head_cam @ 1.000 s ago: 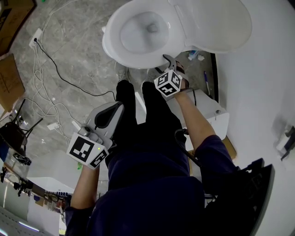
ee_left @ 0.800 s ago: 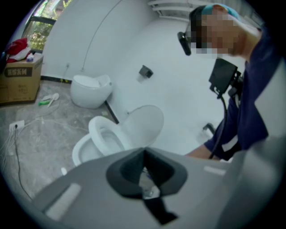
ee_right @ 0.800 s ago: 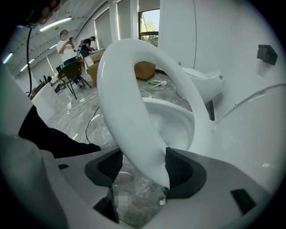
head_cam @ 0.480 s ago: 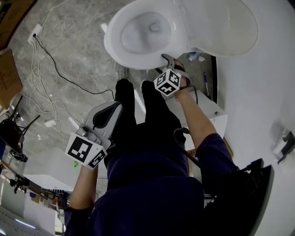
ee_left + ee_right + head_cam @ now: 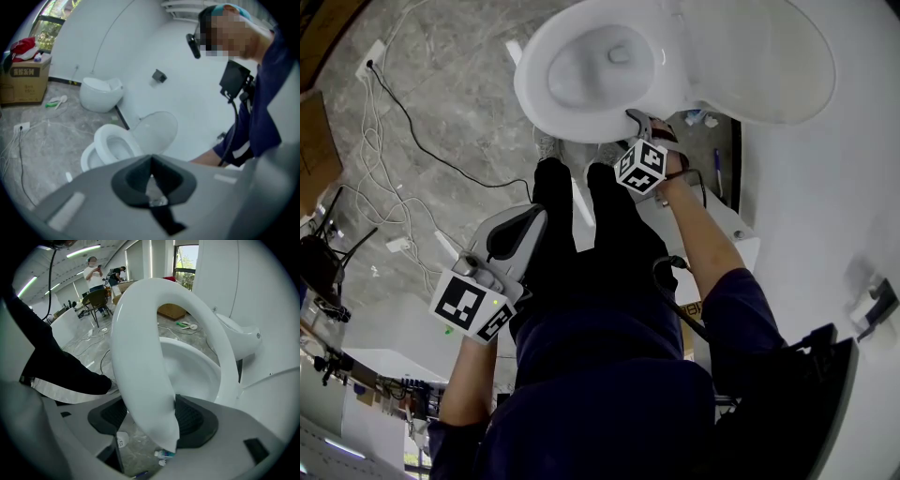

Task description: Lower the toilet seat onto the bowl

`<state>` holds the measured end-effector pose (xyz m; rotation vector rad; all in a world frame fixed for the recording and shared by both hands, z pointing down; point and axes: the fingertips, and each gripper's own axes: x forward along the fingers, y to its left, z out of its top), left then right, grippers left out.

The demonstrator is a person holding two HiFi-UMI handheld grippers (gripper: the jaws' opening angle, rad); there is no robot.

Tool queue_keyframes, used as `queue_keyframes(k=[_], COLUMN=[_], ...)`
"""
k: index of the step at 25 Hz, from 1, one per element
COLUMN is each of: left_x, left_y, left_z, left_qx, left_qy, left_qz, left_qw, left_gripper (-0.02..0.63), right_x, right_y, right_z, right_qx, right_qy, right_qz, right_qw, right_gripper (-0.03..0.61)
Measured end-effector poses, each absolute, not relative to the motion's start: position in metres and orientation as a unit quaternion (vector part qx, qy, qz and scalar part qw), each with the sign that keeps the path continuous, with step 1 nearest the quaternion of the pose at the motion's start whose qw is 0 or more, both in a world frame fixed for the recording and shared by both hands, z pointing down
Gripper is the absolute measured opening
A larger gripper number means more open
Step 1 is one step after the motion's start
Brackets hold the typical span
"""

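A white toilet stands at the top of the head view, its lid [image 5: 759,56] leaning back against the wall. My right gripper [image 5: 642,120] reaches down to the near rim of the seat [image 5: 534,94]. In the right gripper view the seat ring [image 5: 136,348] fills the gap between both dark pads of my right gripper [image 5: 150,416], and the bowl [image 5: 192,371] shows through the ring. Those jaws have just been opening a little with the seat still between them. My left gripper [image 5: 525,220] hangs by the person's leg, its jaws closed together on nothing [image 5: 151,171].
The person's dark trouser legs [image 5: 581,244] stand just before the bowl. White and black cables [image 5: 403,122] trail over the grey floor at left. A white wall runs along the right. A second toilet [image 5: 98,93] and a cardboard box [image 5: 23,77] stand further off.
My right gripper has rolled at the wrist and sunk slightly with the seat rim between its jaws. The left gripper has stayed by the leg.
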<state>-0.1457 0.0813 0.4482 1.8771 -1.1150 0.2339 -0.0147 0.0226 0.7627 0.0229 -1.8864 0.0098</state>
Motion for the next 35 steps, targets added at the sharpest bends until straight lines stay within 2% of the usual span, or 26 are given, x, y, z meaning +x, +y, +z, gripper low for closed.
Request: queue_keyframes(k=[35], left_x=[-0.143], left_y=[0.072], left_z=[0.479], left_qx=[0.738], left_qy=[-0.449], left_qz=[0.113], left_qw=[0.491], left_gripper=[0.004], right_x=[-0.031], right_y=[0.037], right_z=[0.809], right_qx=[-0.039], right_qy=[-0.799], right_qz=[-0.039], right_qw=[0.599], right_gripper=[0.321])
